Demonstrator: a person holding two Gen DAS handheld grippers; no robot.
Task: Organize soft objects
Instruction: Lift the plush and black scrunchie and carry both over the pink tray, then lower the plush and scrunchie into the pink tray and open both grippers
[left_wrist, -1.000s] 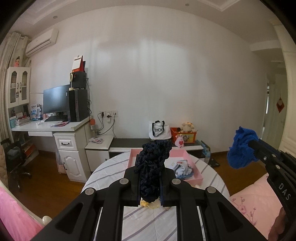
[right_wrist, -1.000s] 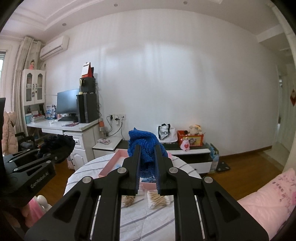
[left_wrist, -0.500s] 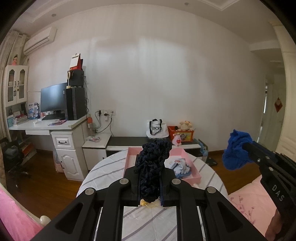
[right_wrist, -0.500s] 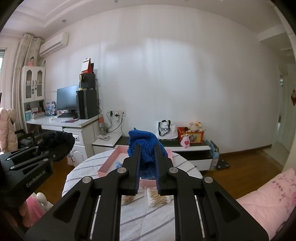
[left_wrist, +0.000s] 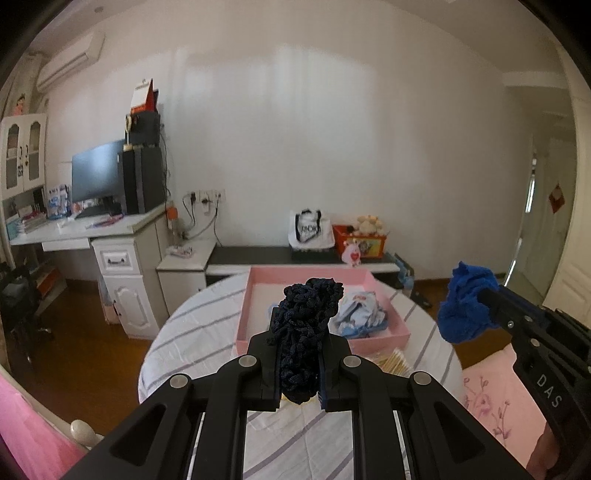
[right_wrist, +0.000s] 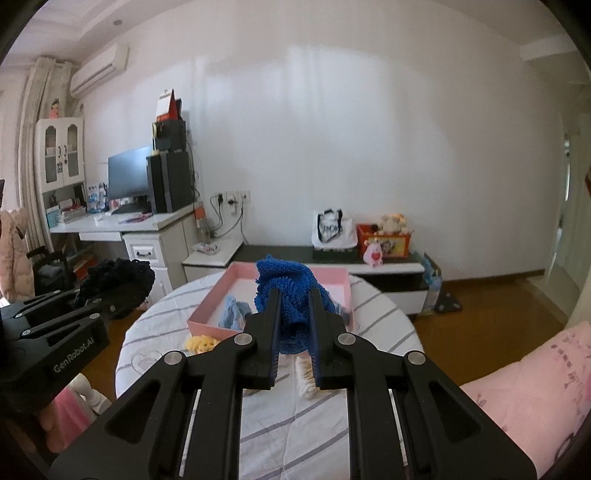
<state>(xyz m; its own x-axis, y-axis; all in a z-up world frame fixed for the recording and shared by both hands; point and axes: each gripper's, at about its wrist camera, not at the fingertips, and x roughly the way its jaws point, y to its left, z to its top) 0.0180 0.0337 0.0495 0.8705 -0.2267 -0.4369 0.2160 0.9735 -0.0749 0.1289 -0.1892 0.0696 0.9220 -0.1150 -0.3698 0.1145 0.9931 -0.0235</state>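
1. The left gripper (left_wrist: 298, 354) is clamped on a dark navy knitted piece (left_wrist: 306, 325). The piece stands upright between the fingers, its long axis running up and away from the camera, with a loose end hanging below the jaws.
2. The right gripper (right_wrist: 293, 332) is clamped on a bright blue knitted piece (right_wrist: 290, 295), likewise bunched upright between the fingers.
3. Both grippers are held in the air above the near part of the round desk (left_wrist: 207, 325), which is covered with a striped cloth. Neither piece touches the desk.
4. The pink tray (left_wrist: 255, 295) lies ahead of both grippers, toward the far edge of the desk. It already holds a light blue patterned soft item (left_wrist: 362, 314).
5. Judgement: the tray sits almost straight ahead of the left gripper and slightly left of the right gripper; neither is plainly nearer.
6. A yellow fluffy item (right_wrist: 199, 342) and pale bundled sticks (left_wrist: 395, 363) lie on the desk just in front of the tray's near wall.
7. Obstructed: the gripper fingers hide the desk directly beneath, part of the tray's near wall and the lower ends of both held pieces. What the sticks are cannot be determined.
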